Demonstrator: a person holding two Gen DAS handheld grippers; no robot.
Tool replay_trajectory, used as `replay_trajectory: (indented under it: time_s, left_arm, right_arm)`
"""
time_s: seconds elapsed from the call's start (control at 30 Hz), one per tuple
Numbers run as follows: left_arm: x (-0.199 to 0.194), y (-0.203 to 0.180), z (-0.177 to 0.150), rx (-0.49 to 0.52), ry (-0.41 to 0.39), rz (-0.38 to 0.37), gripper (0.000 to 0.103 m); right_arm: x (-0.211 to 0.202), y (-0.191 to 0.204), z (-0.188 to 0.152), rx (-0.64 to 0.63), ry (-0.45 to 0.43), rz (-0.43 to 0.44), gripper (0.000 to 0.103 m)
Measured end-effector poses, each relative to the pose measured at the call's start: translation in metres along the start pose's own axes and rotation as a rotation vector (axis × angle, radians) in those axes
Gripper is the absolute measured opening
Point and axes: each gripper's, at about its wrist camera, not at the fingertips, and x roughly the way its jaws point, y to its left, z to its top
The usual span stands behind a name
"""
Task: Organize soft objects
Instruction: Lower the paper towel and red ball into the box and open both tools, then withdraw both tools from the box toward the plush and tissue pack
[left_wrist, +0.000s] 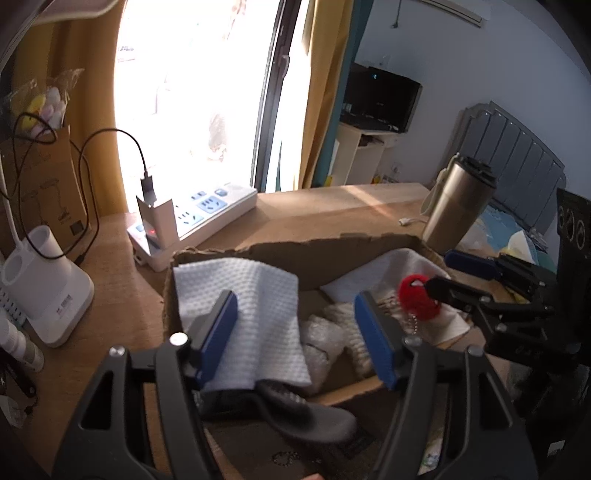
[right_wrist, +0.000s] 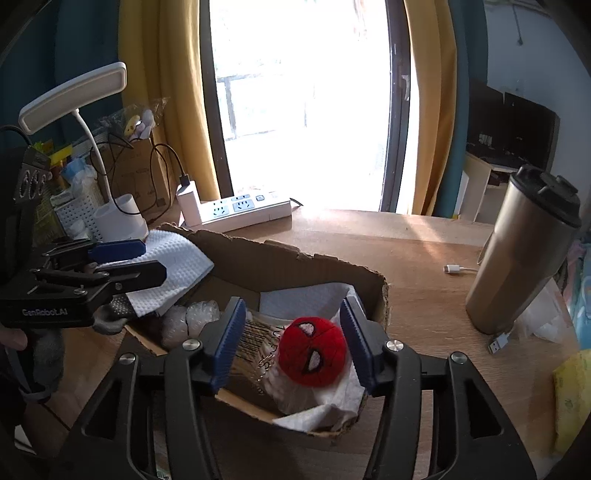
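A shallow cardboard box (left_wrist: 288, 251) (right_wrist: 280, 258) sits on the wooden desk. A white waffle cloth (left_wrist: 240, 306) (right_wrist: 173, 262) drapes over its left wall. My left gripper (left_wrist: 295, 332) is open above the box, the cloth under its left finger. A red Spider-Man plush ball (right_wrist: 312, 350) (left_wrist: 419, 299) rests on white tissue in the box's right end. My right gripper (right_wrist: 291, 339) is open, its fingers on either side of the ball and apart from it. Bubble wrap (right_wrist: 192, 321) and a printed bag lie in the box.
A steel tumbler (right_wrist: 524, 254) (left_wrist: 454, 206) stands right of the box. A white power strip (right_wrist: 240, 210) (left_wrist: 199, 218) with a charger lies behind. A desk lamp base (left_wrist: 48, 291) and paper bag (left_wrist: 37, 184) stand left. A USB cable (right_wrist: 461, 269) lies near the tumbler.
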Motion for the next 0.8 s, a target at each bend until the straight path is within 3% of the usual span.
replay_trajectory:
  time_s: [0.2, 0.3, 0.8]
  left_arm:
    - [-0.017, -0.006, 0.002, 0.015, -0.030, -0.010, 0.069]
    - [-0.024, -0.009, 0.002, 0.021, -0.047, -0.020, 0.076]
    - [-0.064, -0.023, -0.008, 0.050, -0.101, -0.017, 0.077]
  right_arm:
    - [-0.012, 0.003, 0.000, -0.007, -0.011, -0.008, 0.058]
    - [-0.019, 0.004, -0.001, -0.007, -0.018, -0.013, 0.058]
    - [-0.055, 0.015, -0.009, -0.010, -0.046, -0.039, 0.062]
